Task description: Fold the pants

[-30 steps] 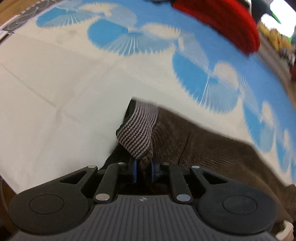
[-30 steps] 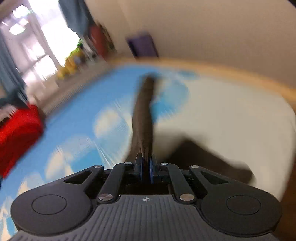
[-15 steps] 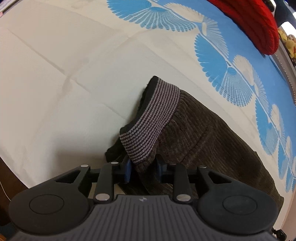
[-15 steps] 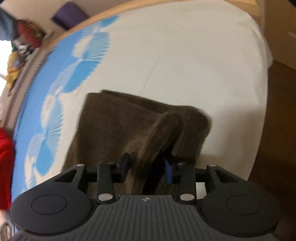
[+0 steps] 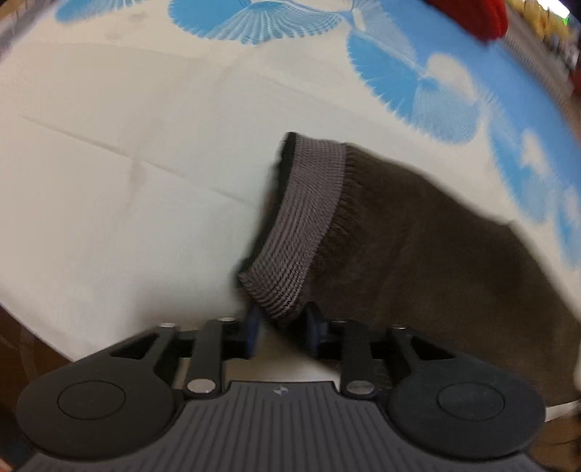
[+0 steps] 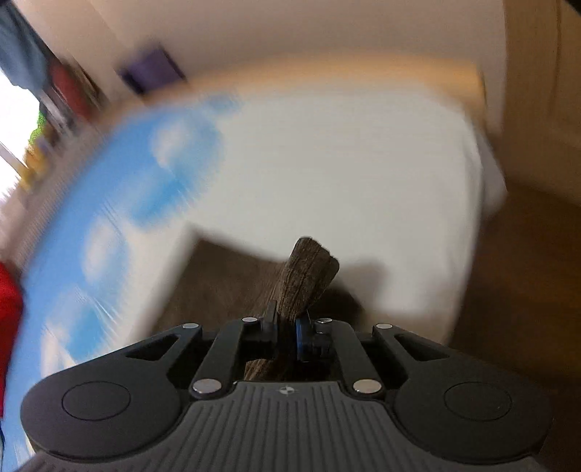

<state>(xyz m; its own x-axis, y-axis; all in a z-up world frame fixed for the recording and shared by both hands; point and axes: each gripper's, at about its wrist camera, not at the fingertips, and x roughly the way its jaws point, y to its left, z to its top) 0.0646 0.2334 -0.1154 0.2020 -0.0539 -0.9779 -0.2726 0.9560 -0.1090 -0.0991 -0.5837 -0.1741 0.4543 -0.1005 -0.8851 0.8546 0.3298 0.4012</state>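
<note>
Dark brown corduroy pants [image 5: 417, 247] lie folded on the bed, with a grey striped waistband [image 5: 301, 225] at their left end. My left gripper [image 5: 281, 328] is open, its blue pads either side of the waistband's near corner. In the right wrist view my right gripper [image 6: 287, 332] is shut on a bunched fold of the pants [image 6: 308, 276], which sticks up beyond the jaws. The rest of the pants [image 6: 225, 287] lies flat below it.
The bed sheet is white [image 5: 109, 181] with blue fan patterns [image 5: 417, 72]. A red cloth [image 5: 472, 14] lies at the far edge. The bed's corner [image 6: 486, 174] and brown floor [image 6: 526, 272] are to the right.
My left gripper has opened wider and drawn back a little from the waistband. My right gripper, open half a second ago, has shut on a fold of the pants.
</note>
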